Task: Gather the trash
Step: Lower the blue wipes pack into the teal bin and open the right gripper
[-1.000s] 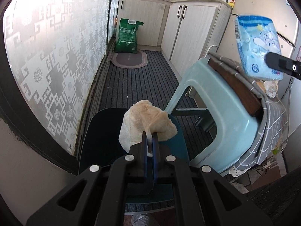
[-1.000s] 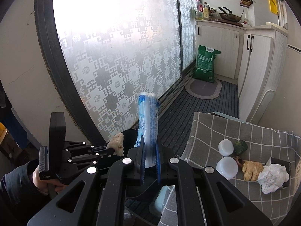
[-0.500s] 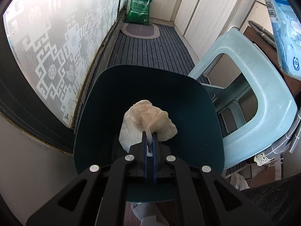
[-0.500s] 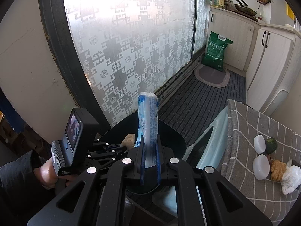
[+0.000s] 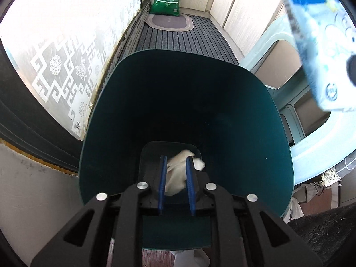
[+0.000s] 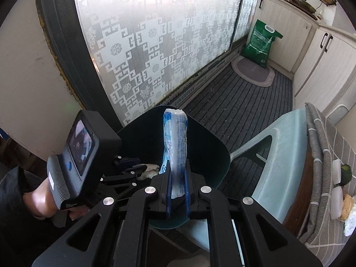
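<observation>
While parted left jaws frame crumpled tissue (image 5: 178, 173), right jaws pinching blue packet (image 6: 175, 146).

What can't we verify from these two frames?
- Whether the crumpled tissue has left the left tool: its fingers stand apart, but whether they touch it is unclear in the left wrist view.
- Bin floor: too dark.
- Blue packet in the left view: cut off by the frame edge, print blurred.
- Items on the checked cloth: cropped at the right view's edge.
</observation>
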A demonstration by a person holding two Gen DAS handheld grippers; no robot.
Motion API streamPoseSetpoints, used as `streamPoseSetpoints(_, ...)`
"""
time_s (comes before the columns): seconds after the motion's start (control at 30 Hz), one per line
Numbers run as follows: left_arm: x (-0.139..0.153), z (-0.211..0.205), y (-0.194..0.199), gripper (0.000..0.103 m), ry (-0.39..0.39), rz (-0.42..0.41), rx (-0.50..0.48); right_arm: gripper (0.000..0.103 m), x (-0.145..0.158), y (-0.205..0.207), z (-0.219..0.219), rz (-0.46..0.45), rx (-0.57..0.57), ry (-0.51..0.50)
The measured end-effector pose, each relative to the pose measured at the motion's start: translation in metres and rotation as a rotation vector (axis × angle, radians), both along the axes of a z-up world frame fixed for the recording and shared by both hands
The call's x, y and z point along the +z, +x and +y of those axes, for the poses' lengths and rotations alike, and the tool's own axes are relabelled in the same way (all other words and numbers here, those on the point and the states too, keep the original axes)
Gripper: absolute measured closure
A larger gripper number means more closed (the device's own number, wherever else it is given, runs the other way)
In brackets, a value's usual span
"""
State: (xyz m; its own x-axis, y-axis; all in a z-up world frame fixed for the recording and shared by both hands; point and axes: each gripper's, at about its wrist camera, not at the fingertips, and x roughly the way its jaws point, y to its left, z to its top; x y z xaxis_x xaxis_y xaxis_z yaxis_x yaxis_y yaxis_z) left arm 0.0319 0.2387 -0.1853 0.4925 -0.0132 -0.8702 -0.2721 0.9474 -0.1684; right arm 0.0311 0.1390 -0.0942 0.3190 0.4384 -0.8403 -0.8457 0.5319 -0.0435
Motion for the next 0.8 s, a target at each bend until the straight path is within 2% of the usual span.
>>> streamPoseSetpoints(0.07,0.004,0.0,-0.003,0.08,-0.006,-0.02,0.002,0.094,-0.01,-0.001,0.006,0.003,0.005,-0.029)
streamPoseSetpoints(0.4,0.027,-0.003,-0.017,0.081,0.038,-0.084,0.017,0.094,-0.044,0.004,0.017,0.032,0.003,-0.109)
streamPoseSetpoints(0.8,0.085,-0.003,-0.042,0.089,0.05,-0.283,0.032,0.094,-0.073,0.011,0.023,0.066,-0.001,-0.153)
